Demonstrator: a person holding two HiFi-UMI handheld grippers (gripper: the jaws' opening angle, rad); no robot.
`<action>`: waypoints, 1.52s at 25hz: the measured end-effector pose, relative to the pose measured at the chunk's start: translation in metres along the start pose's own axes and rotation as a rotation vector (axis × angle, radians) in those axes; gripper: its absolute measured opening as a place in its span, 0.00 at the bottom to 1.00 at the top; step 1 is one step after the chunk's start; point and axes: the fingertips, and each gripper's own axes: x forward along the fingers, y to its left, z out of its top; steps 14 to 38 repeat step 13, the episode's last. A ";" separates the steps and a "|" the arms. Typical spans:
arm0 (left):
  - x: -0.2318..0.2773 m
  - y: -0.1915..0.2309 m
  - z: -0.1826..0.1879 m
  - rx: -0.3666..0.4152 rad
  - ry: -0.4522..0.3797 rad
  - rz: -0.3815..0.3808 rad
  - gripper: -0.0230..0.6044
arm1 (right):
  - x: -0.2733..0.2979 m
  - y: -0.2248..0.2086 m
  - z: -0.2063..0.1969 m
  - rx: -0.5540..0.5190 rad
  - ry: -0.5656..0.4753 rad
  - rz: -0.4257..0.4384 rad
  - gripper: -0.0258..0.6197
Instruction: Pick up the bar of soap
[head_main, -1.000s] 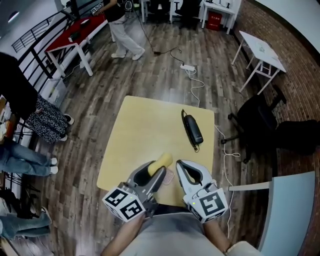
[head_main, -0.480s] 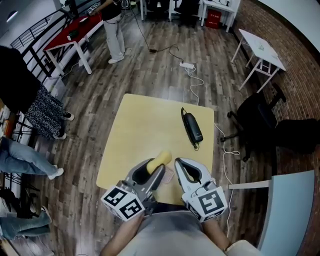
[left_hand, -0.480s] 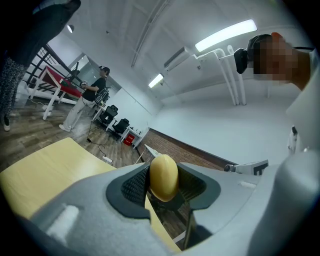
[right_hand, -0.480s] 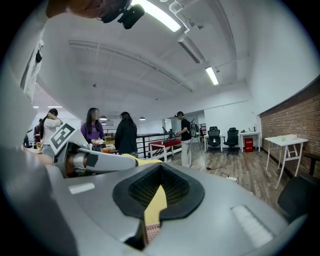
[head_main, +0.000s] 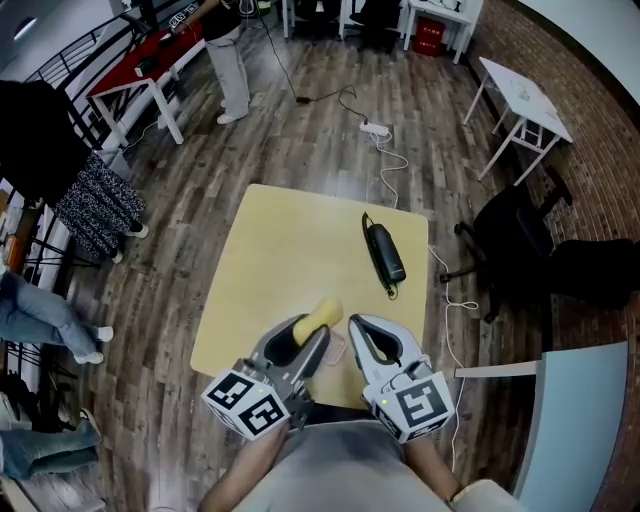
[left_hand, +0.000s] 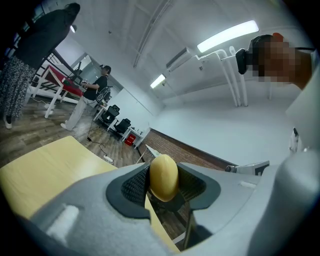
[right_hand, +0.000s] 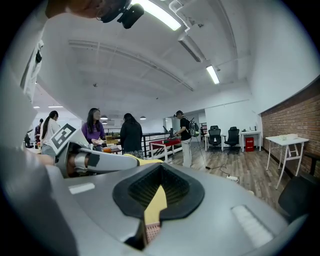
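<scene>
My left tool (head_main: 308, 336) is clenched on the bar of soap (left_hand: 164, 178). In the left gripper view the yellow, rounded bar stands on end between the two ribbed black pads. One pad presses on each of its sides, and its top sticks out past them. The jaws stand only as far apart as the bar is thick. The soap is up off the bench (head_main: 290, 250). The pale yellow top shows below and behind it in that view, and no part of the bar touches it. From the head view the soap sits over the near part of the bench, just left of my right tool (head_main: 356, 334).

My right tool grips nothing. In the right gripper view its pads are drawn in to a thin wedge-shaped slit. Through the slit I see only a strip of the bench top and, lower down, a bit of a pink gridded thing (right_hand: 149, 234). That pink piece lies flat on the bench between my two tools in the head view, close to the near edge. I cannot tell whether either tool touches it.

Farther out, toward the right side of the bench, lies a black corded device (head_main: 385, 255), well apart from both tools.
</scene>
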 end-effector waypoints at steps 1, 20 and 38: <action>0.000 0.000 0.001 0.000 -0.001 0.002 0.29 | 0.001 0.000 0.000 -0.001 0.000 0.002 0.04; -0.002 0.000 -0.001 -0.006 -0.008 0.005 0.29 | -0.002 -0.002 -0.002 0.010 0.004 -0.012 0.04; -0.002 0.000 -0.001 -0.006 -0.008 0.005 0.29 | -0.002 -0.002 -0.002 0.010 0.004 -0.012 0.04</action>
